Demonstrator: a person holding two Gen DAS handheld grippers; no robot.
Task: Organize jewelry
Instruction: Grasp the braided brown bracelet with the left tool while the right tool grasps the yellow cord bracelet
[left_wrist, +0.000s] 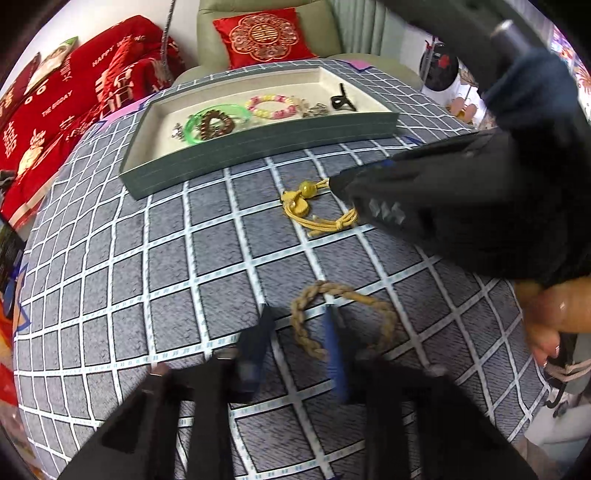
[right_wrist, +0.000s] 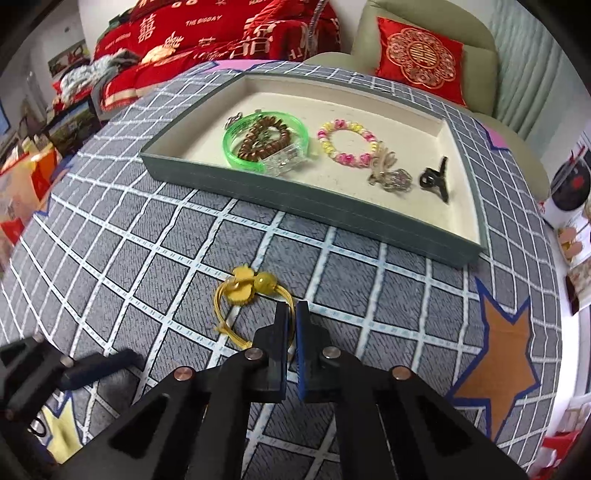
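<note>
A grey tray (right_wrist: 332, 212) with a cream floor holds a green bangle (right_wrist: 236, 129), brown beads, a pink and yellow bead bracelet (right_wrist: 347, 142), a silver charm and a black claw clip (right_wrist: 436, 181). The tray also shows in the left wrist view (left_wrist: 258, 144). A yellow cord hair tie (right_wrist: 243, 291) lies on the checked cloth. My right gripper (right_wrist: 293, 306) is shut on its cord. In the left wrist view the right gripper (left_wrist: 336, 184) covers the hair tie's (left_wrist: 314, 210) right side. My left gripper (left_wrist: 299, 314) is open, its fingers astride the left side of a tan braided rope bracelet (left_wrist: 343, 317).
The grey checked cloth (right_wrist: 147, 229) covers the table, with orange and yellow star patches (right_wrist: 498, 354). A red bedspread (left_wrist: 74, 103) and a chair with a red cushion (left_wrist: 262, 37) stand behind the table. A person's hand (left_wrist: 550, 314) is at the right edge.
</note>
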